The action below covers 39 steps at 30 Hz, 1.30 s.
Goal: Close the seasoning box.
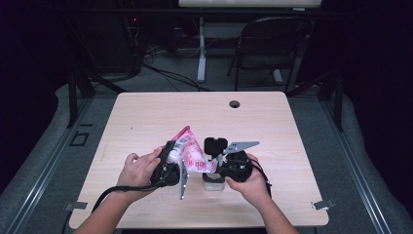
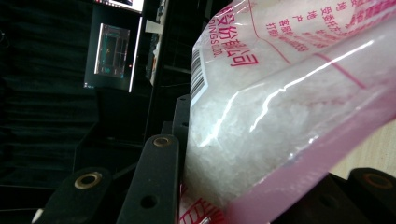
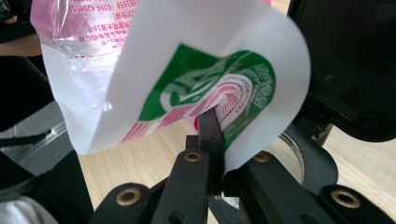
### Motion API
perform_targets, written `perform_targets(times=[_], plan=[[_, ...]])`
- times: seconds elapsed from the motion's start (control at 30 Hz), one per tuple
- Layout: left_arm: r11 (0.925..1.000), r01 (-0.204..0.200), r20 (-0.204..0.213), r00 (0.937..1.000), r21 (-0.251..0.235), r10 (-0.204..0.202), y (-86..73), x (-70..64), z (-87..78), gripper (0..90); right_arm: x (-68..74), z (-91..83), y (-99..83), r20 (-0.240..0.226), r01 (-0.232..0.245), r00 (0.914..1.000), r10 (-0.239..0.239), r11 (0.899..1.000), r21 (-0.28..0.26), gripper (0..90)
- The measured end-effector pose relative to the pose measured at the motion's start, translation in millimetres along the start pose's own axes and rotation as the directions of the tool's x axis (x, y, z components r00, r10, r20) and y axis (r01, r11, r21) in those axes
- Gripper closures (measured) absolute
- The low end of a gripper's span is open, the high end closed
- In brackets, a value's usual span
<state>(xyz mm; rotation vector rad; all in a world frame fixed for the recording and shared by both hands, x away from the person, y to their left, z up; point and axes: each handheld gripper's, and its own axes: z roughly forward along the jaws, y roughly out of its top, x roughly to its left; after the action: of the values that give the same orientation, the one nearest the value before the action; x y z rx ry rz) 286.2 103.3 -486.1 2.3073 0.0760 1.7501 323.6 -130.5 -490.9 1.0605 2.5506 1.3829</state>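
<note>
A: What is the biggest thing here?

B: The bench (image 1: 146,117). It is light wood with a small round hole (image 1: 234,104) near its far edge.

A: And what is on it?

B: Near the front edge, about the middle, two hands hold a pink and white bag (image 1: 190,152) up over the bench. The bag is see-through in parts and full of white grains. It has red writing and a barcode on it.

A: Who holds the bag?

B: The left hand-held gripper (image 1: 168,158) holds its upper end. In the left gripper view the bag (image 2: 280,116) sits squeezed between the two black jaws, so this one is closed on the bag.

A: And the other one?

B: The right hand-held gripper (image 1: 220,158) is at the bag's lower end. In the right gripper view its jaws pinch a white corner of the bag (image 3: 196,88) with a green and red mark on it. So it grips the bag too.

A: Anything smaller?

B: Yes, a little clear jar (image 1: 213,181) stands on the bench just under the bag's low end, beside the right hand (image 1: 251,183).
</note>
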Motion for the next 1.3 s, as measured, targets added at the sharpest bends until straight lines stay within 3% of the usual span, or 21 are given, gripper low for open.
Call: perform_targets(times=[0.2, 1.3], plan=[[0.9999, -0.013, -0.006, 0.9999, -0.004, 0.013, 2.1, -0.1, 0.7, 73.9, -1.7, -1.2, 2.5, -0.003, 0.008, 1.0000, -0.008, 1.000, 0.026, 89.9], [0.9993, -0.035, -0.011, 0.9993, -0.011, 0.035, 8.1, 2.7, -0.9, 74.0, -4.6, -0.7, 0.5, -0.025, -0.020, 0.9995, 0.020, 0.999, 0.025, 89.9]])
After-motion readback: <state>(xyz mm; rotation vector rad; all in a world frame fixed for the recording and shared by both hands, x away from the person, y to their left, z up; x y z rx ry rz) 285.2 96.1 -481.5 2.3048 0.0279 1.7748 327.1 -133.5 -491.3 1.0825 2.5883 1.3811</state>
